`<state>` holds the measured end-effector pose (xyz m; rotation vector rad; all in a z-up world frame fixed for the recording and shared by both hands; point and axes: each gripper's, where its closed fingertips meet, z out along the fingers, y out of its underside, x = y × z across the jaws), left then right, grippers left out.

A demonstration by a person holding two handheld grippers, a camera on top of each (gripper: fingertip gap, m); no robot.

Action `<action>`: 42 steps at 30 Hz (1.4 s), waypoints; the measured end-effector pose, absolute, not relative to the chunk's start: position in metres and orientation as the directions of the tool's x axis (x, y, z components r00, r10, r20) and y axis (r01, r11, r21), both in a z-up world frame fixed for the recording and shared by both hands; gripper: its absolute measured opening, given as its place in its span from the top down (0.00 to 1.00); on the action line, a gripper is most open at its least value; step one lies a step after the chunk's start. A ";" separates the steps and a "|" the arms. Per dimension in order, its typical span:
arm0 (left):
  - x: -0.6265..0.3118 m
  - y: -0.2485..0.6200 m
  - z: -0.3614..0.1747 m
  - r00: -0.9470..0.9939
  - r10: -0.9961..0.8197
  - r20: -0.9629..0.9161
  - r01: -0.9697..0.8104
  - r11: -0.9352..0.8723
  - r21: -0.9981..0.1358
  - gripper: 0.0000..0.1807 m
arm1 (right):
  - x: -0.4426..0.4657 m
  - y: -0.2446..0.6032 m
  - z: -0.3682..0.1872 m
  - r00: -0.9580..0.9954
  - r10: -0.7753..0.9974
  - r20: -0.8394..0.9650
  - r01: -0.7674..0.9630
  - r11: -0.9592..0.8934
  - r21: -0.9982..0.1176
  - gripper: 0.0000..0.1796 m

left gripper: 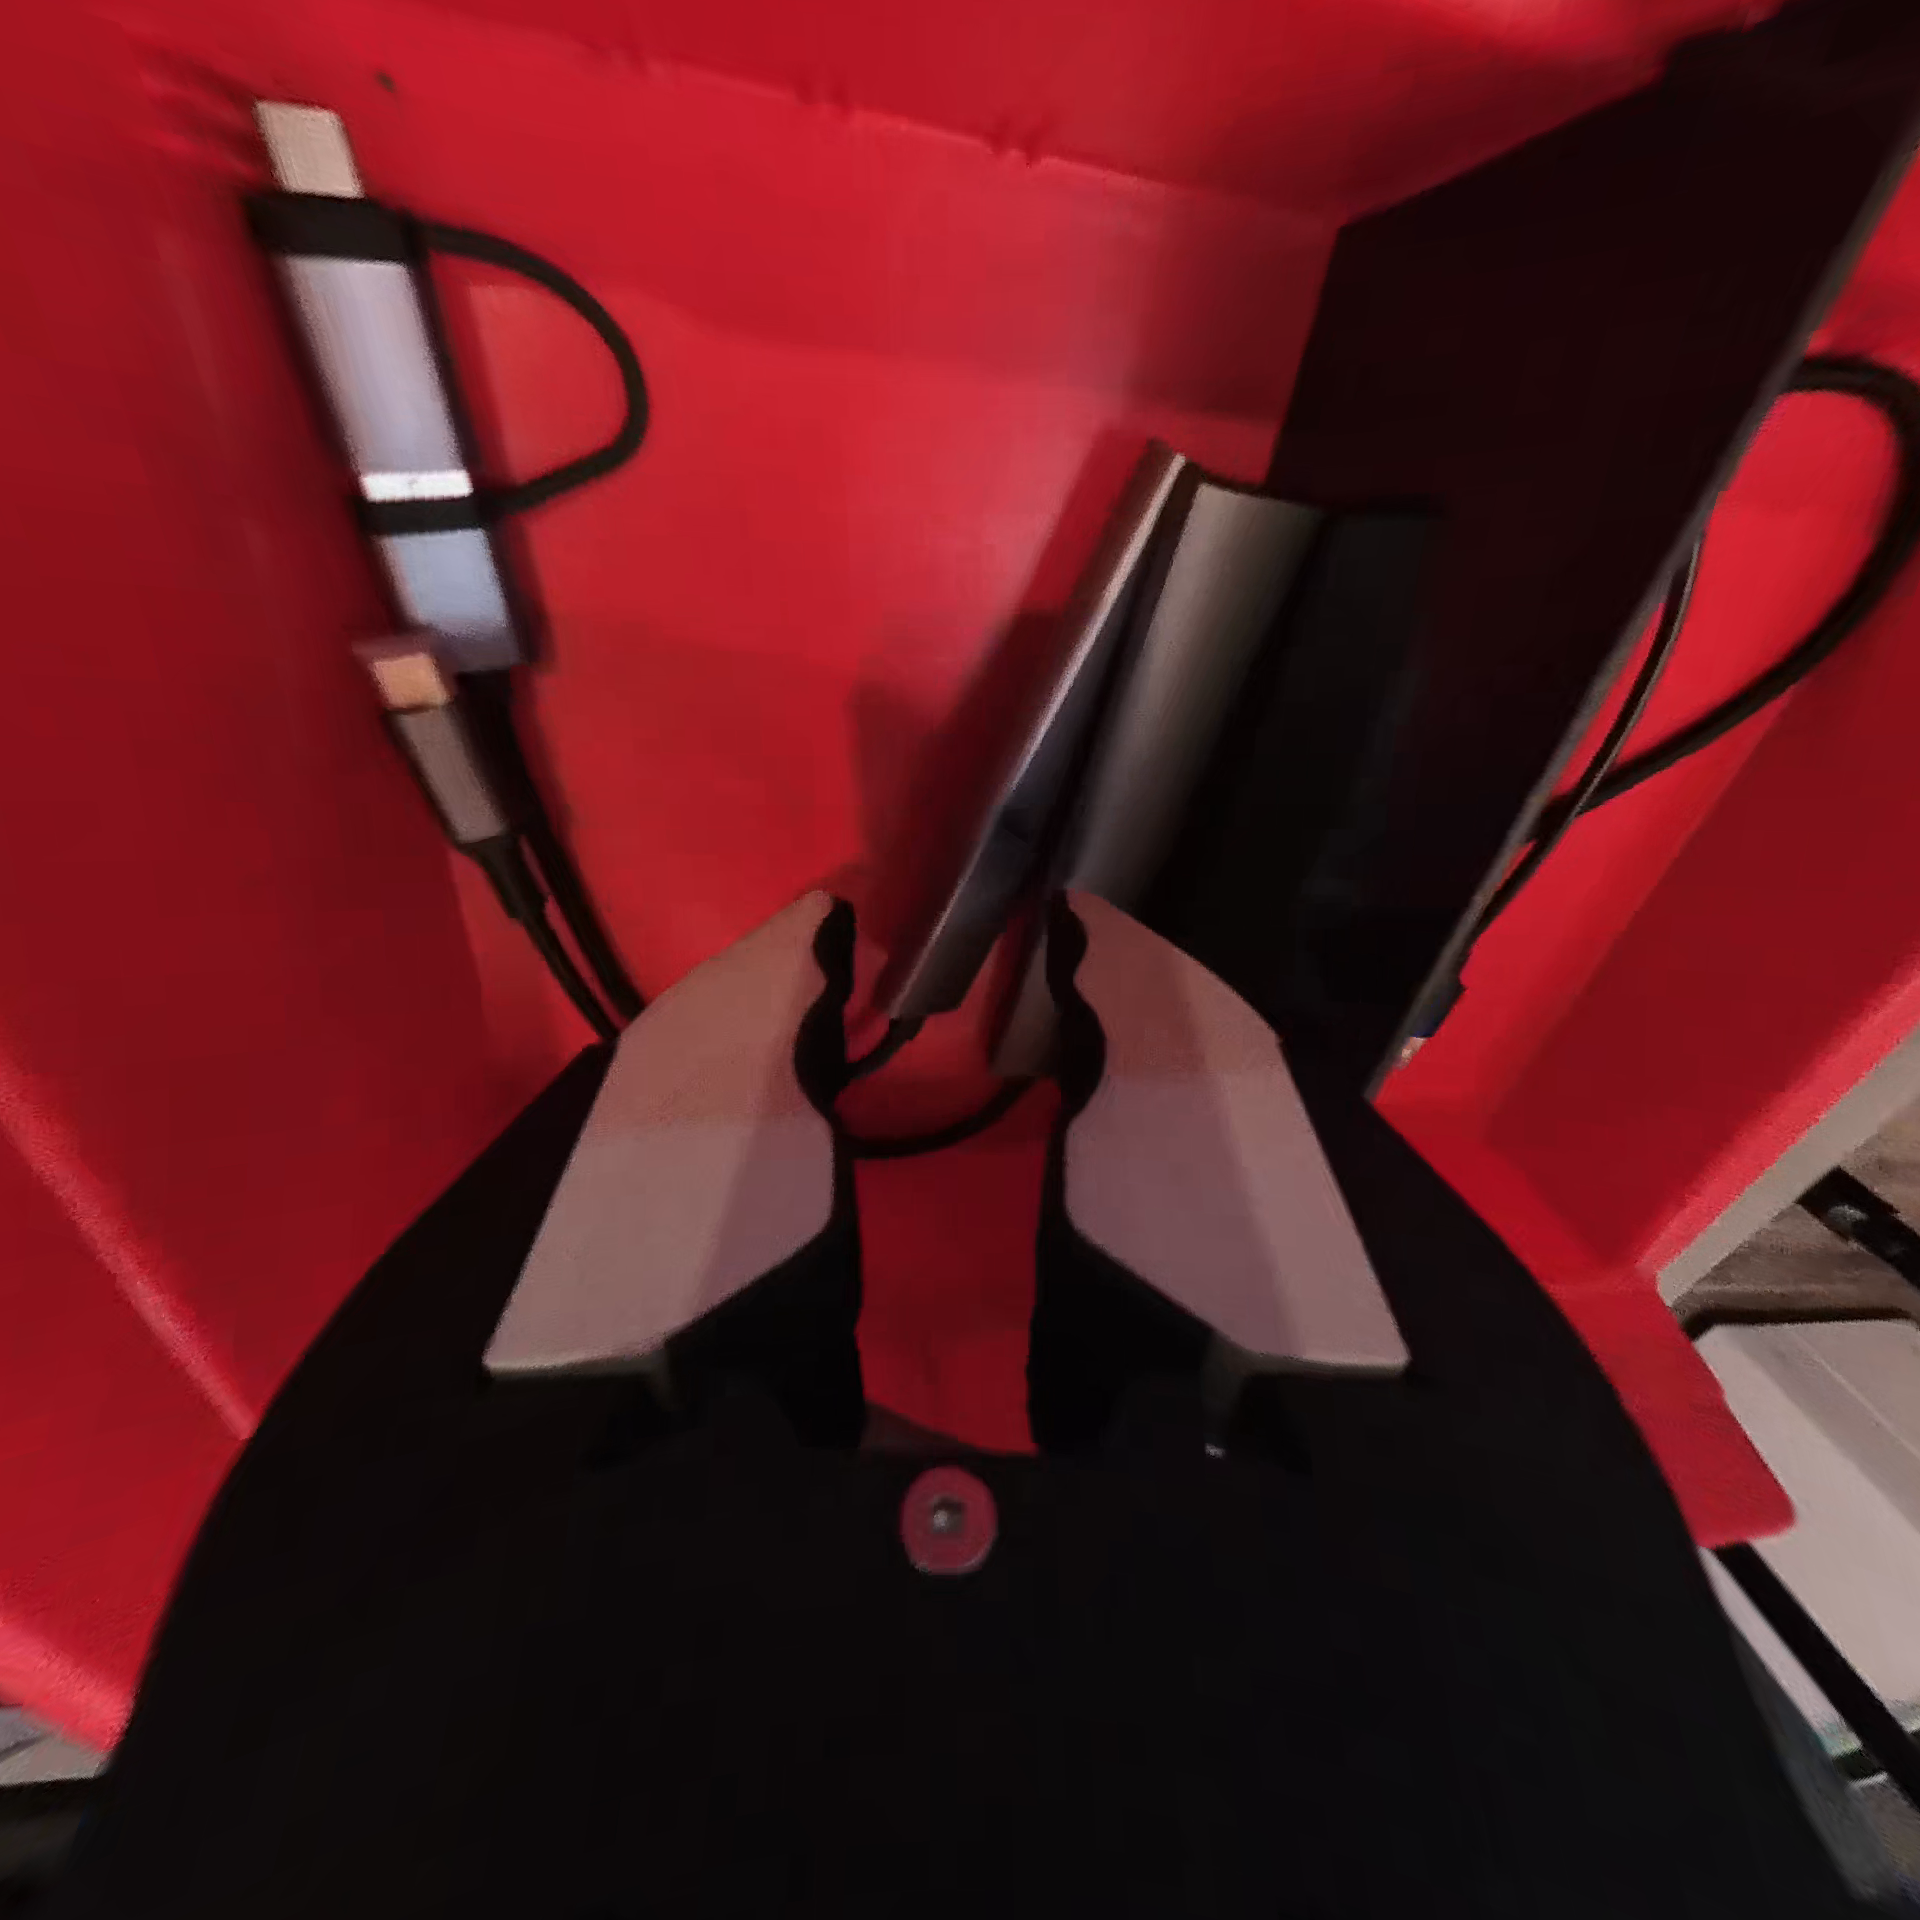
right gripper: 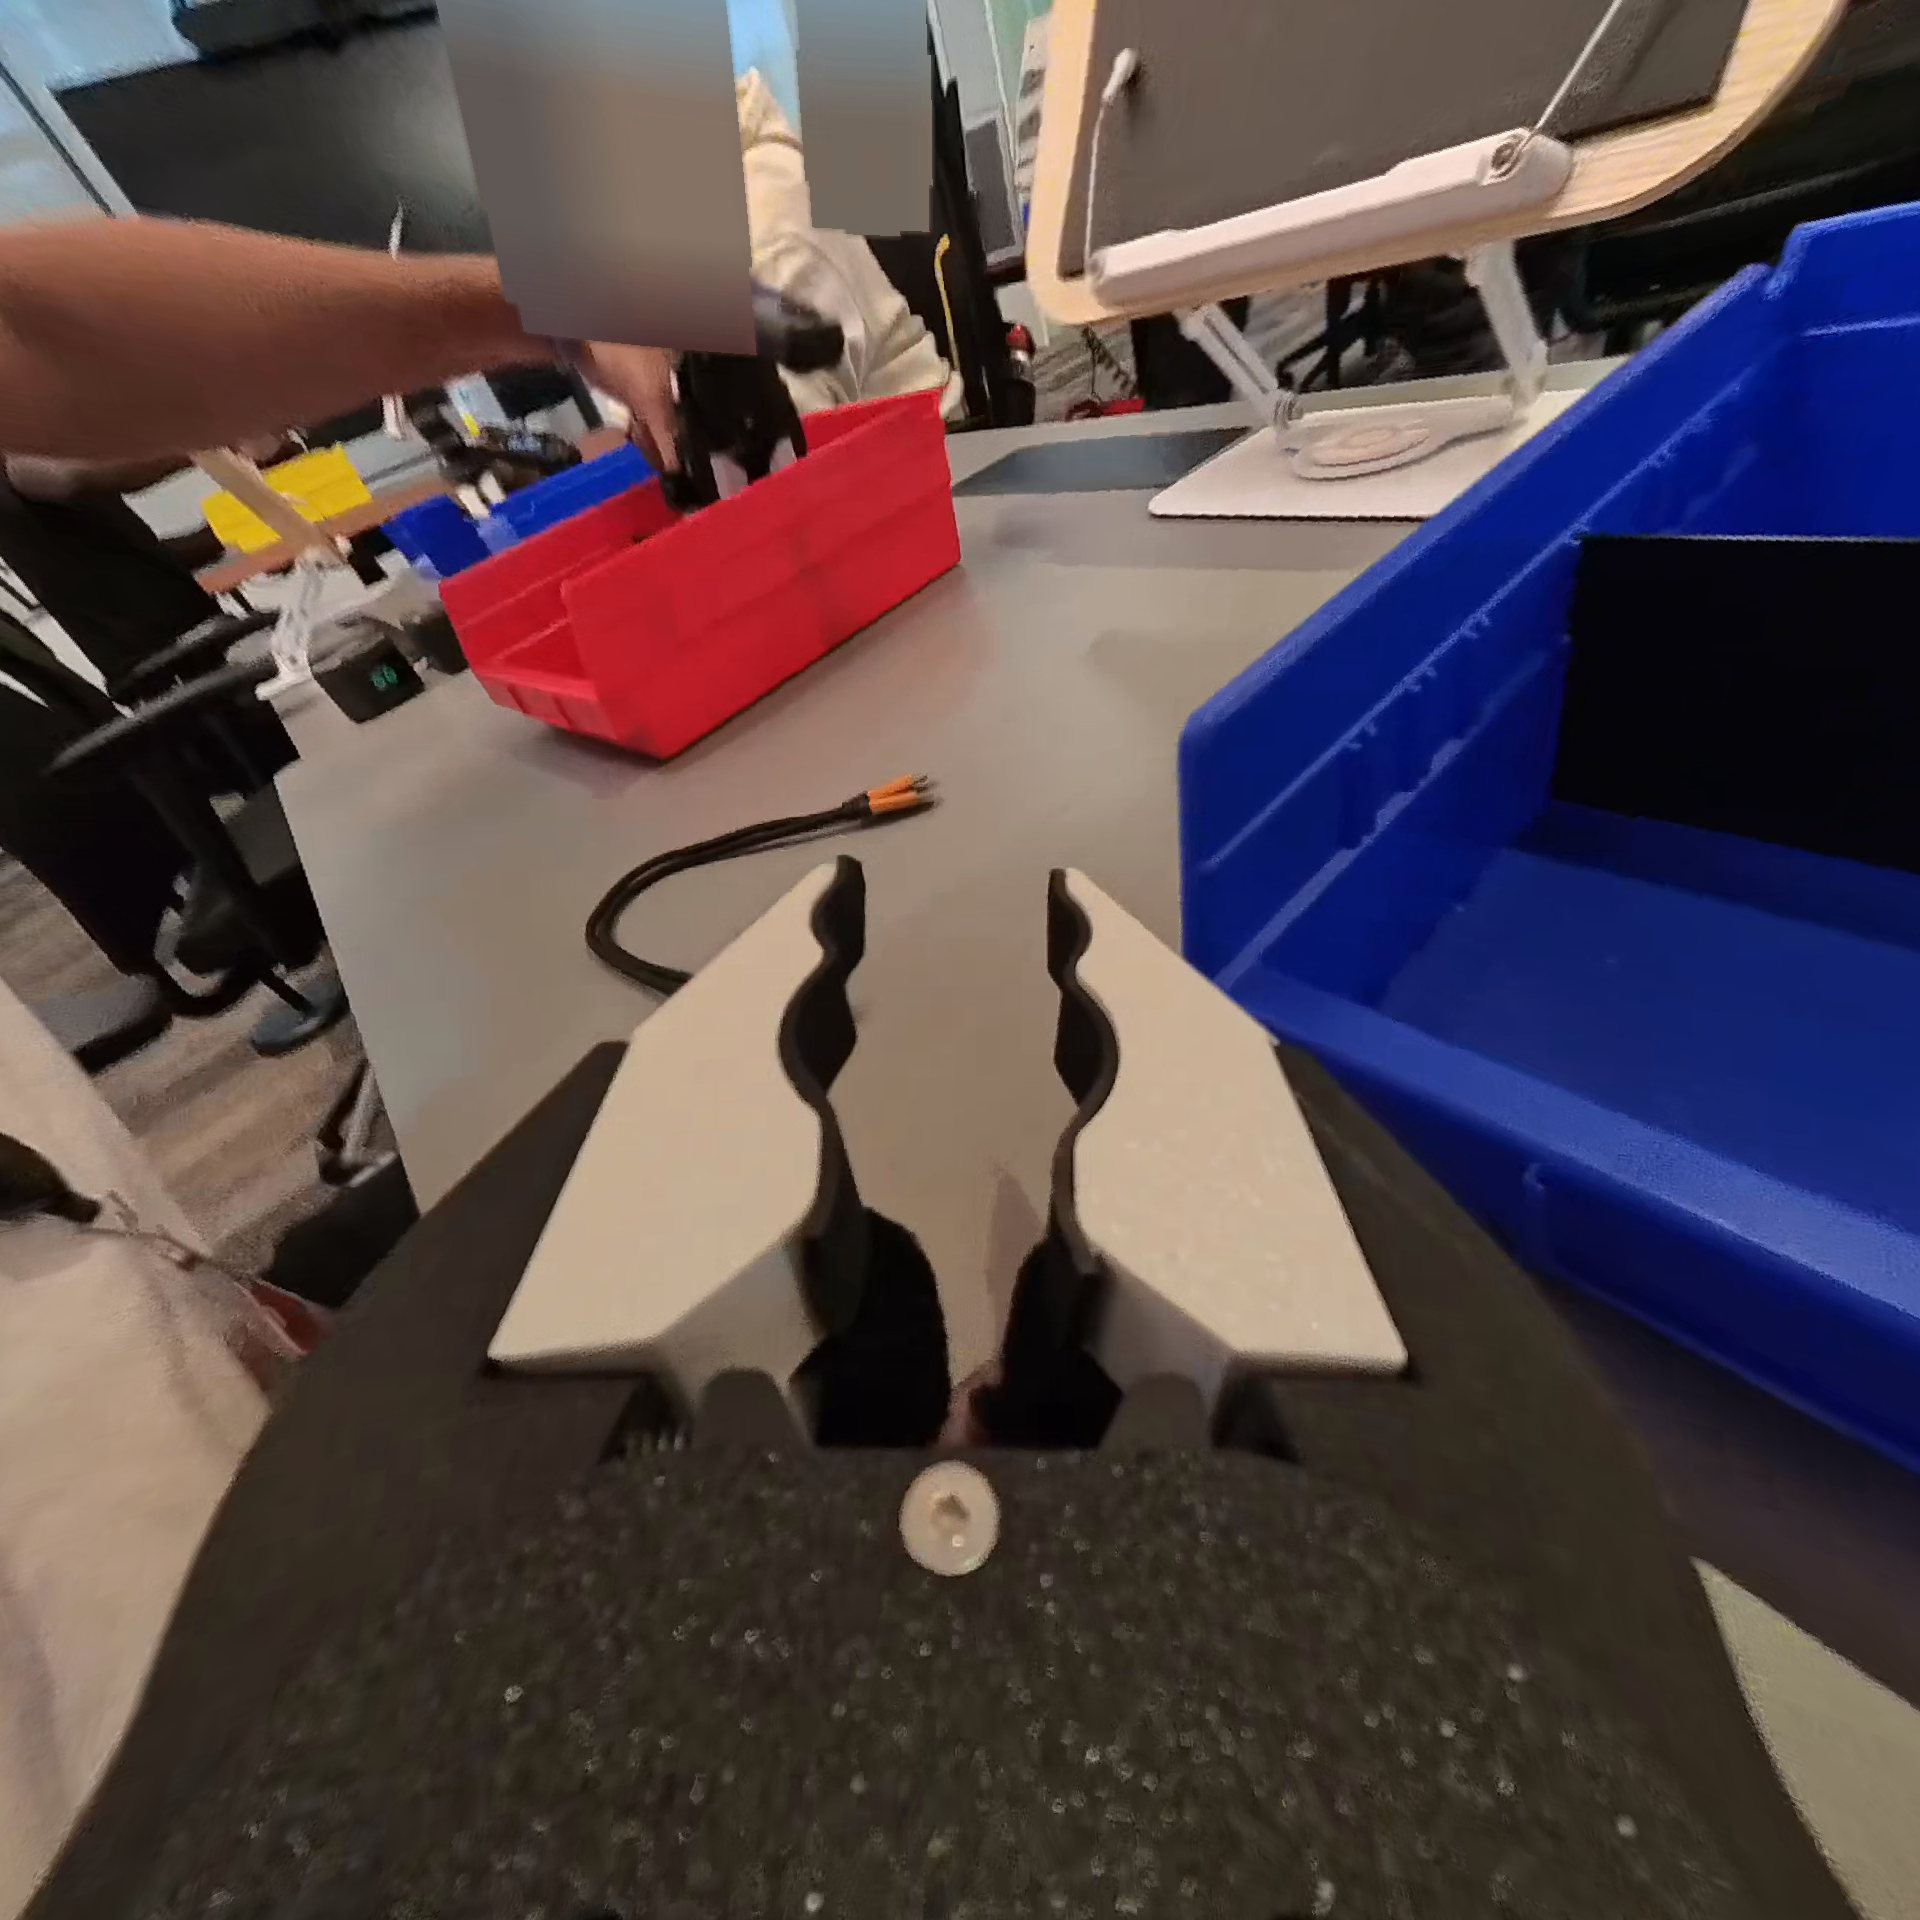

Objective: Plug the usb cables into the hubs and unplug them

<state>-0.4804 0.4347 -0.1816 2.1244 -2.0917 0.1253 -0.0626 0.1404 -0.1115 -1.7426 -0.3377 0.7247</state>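
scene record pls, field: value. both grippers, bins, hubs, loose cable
left gripper: open, inside red bin, fingertips at the near end of a tilted silver hub
second hub: silver, lying in the same bin, black cables beside it
right gripper: open, empty, above grey table
loose cable: black, orange-tipped ends, on the table
blue bin: right of the right gripper, black divider inside

Two grey hubs in red bin; black orange-tipped cables on table.
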 end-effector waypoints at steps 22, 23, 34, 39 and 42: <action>-0.513 0.444 -0.174 -0.146 -0.986 -0.078 -0.967 0.126 0.221 0.84 | -0.076 0.125 -0.112 0.705 0.652 -0.278 -0.090 -0.306 -0.948 0.80; -0.516 0.446 -0.177 -0.148 -0.985 -0.086 -0.964 0.124 0.234 0.84 | -0.075 0.123 -0.112 0.705 0.652 -0.279 -0.091 -0.308 -0.947 0.80; -0.515 0.445 -0.196 -0.155 -0.986 0.058 -0.953 0.165 0.255 0.90 | -0.082 0.121 -0.115 0.697 0.660 -0.279 -0.073 -0.322 -0.944 0.80; -0.500 0.442 -0.188 -0.155 -0.987 0.036 -0.975 0.159 0.157 0.97 | -0.085 0.123 -0.115 0.685 0.667 -0.292 -0.079 -0.330 -0.941 0.80; -0.499 0.445 -0.183 -0.170 -0.985 -0.004 -0.973 0.167 0.159 0.97 | -0.085 0.124 -0.114 0.683 0.666 -0.300 -0.088 -0.332 -0.939 0.80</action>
